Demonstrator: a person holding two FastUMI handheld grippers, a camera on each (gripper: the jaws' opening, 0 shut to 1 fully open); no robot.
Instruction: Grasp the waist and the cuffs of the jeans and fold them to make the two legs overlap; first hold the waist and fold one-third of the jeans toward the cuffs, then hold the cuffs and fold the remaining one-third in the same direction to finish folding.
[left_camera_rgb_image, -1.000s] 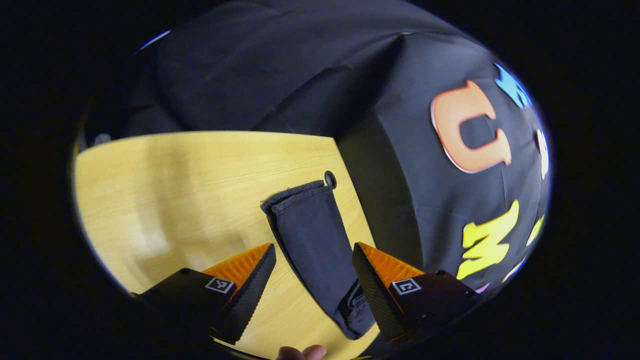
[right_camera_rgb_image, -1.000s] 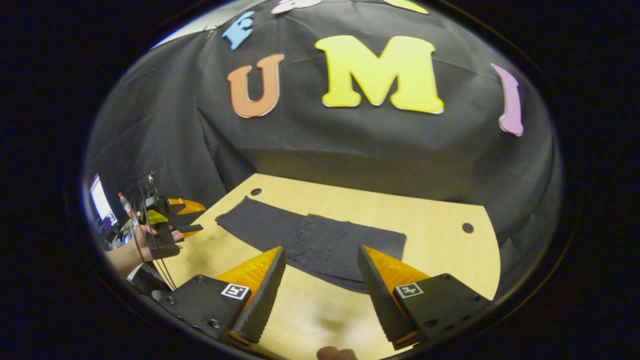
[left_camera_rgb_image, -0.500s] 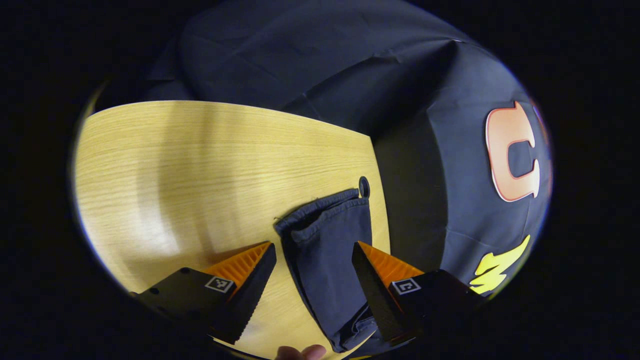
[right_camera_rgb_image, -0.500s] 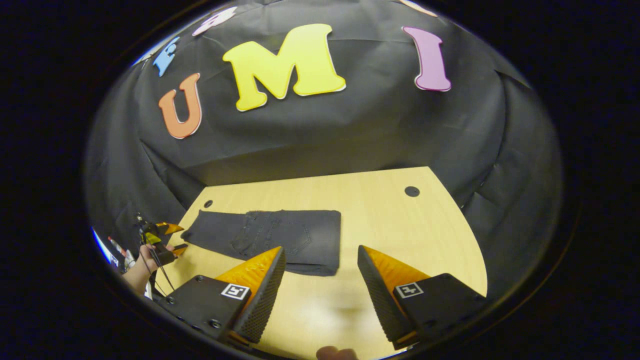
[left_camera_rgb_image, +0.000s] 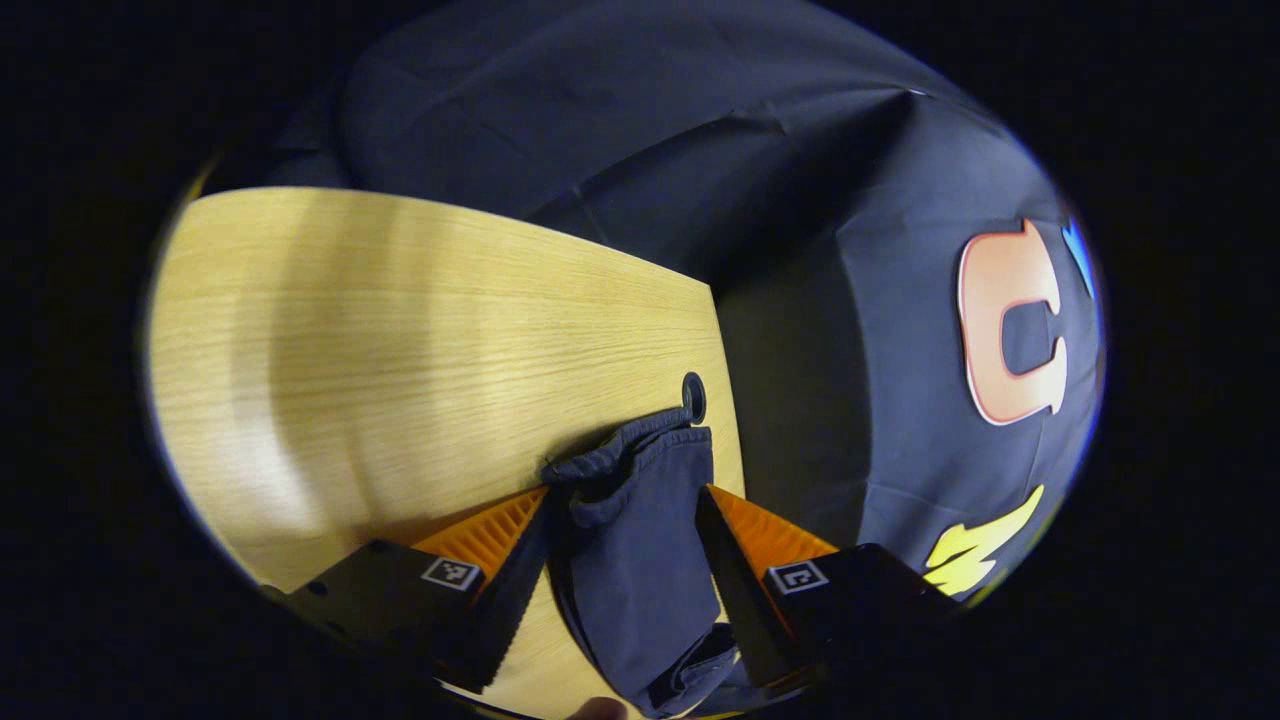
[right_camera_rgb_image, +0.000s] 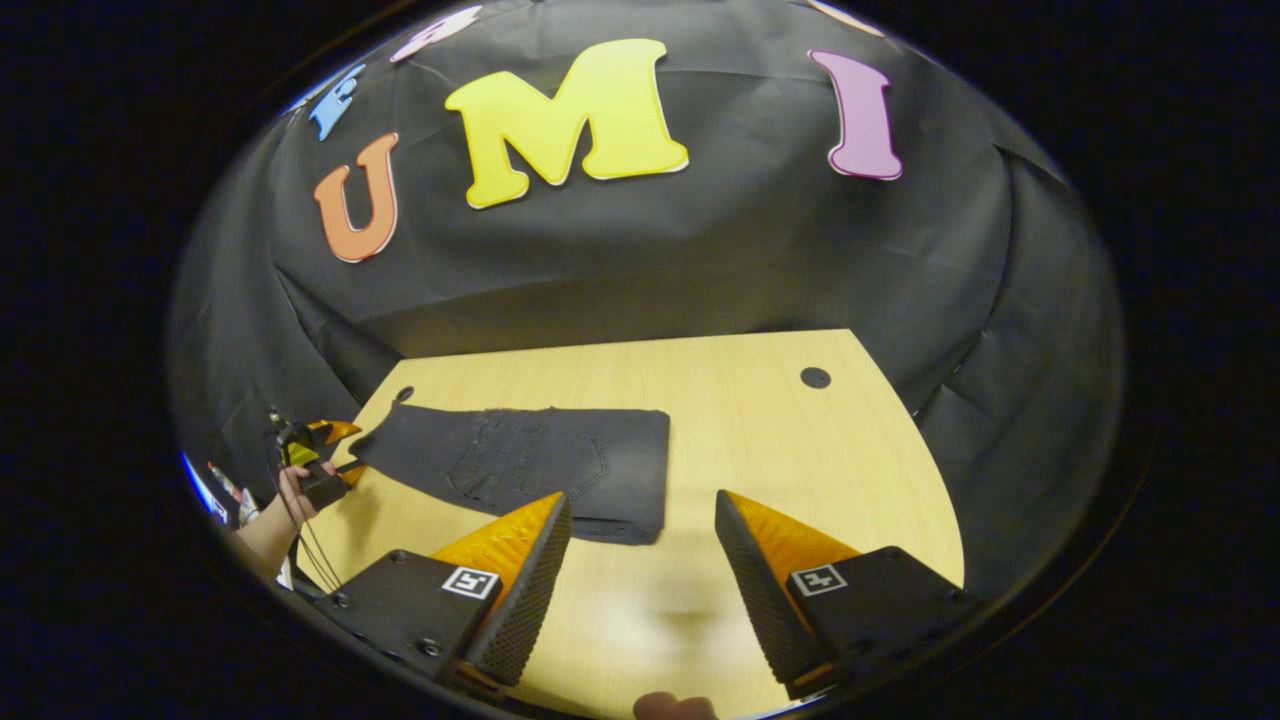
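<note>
The dark jeans (right_camera_rgb_image: 540, 465) lie on the wooden table (right_camera_rgb_image: 780, 450), with the waist part folded over the legs and the fold edge at the right. The cuffs (left_camera_rgb_image: 640, 470) are slightly bunched and lie between the fingers of my left gripper (left_camera_rgb_image: 622, 498), which straddles them with its jaws still wide apart. In the right gripper view, the left gripper (right_camera_rgb_image: 325, 455) and the hand (right_camera_rgb_image: 295, 490) holding it sit at the cuff end. My right gripper (right_camera_rgb_image: 640, 505) hovers open over the table, nearer than the fold edge, with nothing between its fingers.
A round hole (left_camera_rgb_image: 693, 397) in the table sits just beyond the cuffs, close to the table's edge. Another hole (right_camera_rgb_image: 815, 377) lies at the far right. Black cloth walls the table in behind and at the sides.
My left gripper has moved forward so the cuffs now lie between its fingers, and the cuffs have bunched a little. My right gripper swung away from the jeans, then held nearly still.
</note>
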